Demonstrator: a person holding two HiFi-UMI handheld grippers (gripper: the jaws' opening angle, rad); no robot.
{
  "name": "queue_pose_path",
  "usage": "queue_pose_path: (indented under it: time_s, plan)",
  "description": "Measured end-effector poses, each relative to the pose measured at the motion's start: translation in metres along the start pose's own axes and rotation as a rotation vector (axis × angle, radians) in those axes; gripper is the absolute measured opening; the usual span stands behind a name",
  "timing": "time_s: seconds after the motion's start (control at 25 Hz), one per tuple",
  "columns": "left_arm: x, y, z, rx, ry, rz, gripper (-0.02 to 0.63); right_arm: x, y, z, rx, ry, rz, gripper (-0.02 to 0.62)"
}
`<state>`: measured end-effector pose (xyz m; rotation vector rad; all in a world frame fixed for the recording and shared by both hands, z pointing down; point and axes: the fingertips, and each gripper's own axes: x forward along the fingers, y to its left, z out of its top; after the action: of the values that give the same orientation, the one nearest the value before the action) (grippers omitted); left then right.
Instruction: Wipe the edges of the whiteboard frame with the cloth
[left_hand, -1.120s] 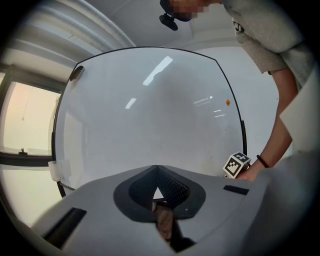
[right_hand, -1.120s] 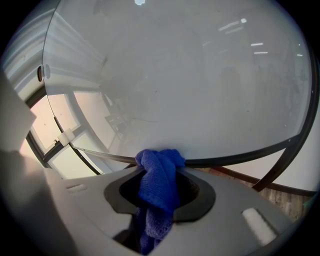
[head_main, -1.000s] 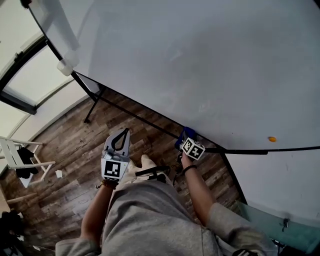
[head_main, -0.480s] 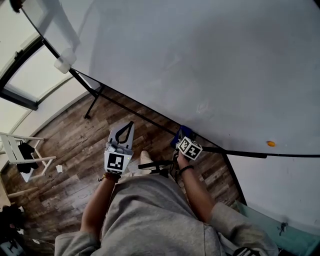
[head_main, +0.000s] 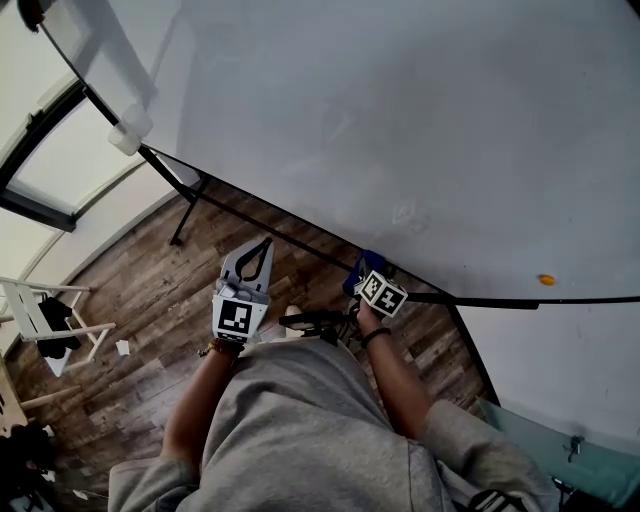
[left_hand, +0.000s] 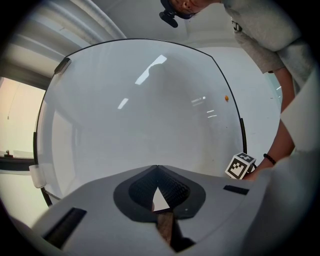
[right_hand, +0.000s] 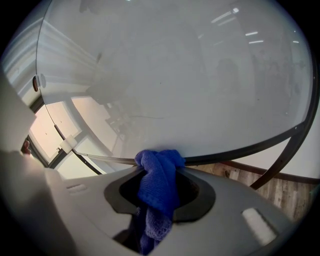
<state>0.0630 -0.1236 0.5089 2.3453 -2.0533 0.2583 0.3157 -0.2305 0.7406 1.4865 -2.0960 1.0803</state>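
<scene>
Right gripper (right_hand: 161, 169) jaws clamp the blue cloth (right_hand: 158, 192) against the whiteboard frame (right_hand: 247, 148) at its bottom edge for wiping, while the left gripper (left_hand: 158, 170) is held clear, jaws closed on nothing.

The left gripper (head_main: 258, 250) points to 1 o'clock with its jaws together and empty, on the outstretched left forearm (head_main: 195, 395). At its 3 o'clock, the right gripper (head_main: 366, 272) clamps the cloth (right_hand: 158, 180). The right forearm (head_main: 392, 375) reaches toward 11 o'clock.
</scene>
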Motion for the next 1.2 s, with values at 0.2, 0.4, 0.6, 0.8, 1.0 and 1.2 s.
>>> queue_pose_path:
  time_s: [0.2,0.4,0.6,0.8,1.0,1.2]
  plan:
    - [-0.002,0.007,0.002,-0.003,-0.001,0.002,0.008,0.009,0.015,-0.001,-0.017,0.009,0.026,0.14]
    - [-0.01,0.012,0.001,-0.003,-0.003,0.009,0.008,0.006,0.014,-0.001,-0.02,0.012,0.01,0.14]
    - [-0.012,0.022,0.0,-0.014,-0.003,0.025,0.009,0.009,0.02,-0.001,-0.036,0.024,0.015,0.14]
    - [-0.015,0.027,0.0,-0.022,-0.002,0.029,0.009,0.012,0.032,-0.004,-0.053,0.042,0.027,0.139]
    - [-0.015,0.036,-0.001,-0.022,0.0,0.035,0.009,0.016,0.039,-0.004,-0.065,0.042,0.025,0.138]
    - [-0.015,0.046,-0.004,-0.025,0.002,0.038,0.008,0.02,0.047,-0.004,-0.068,0.049,0.024,0.138]
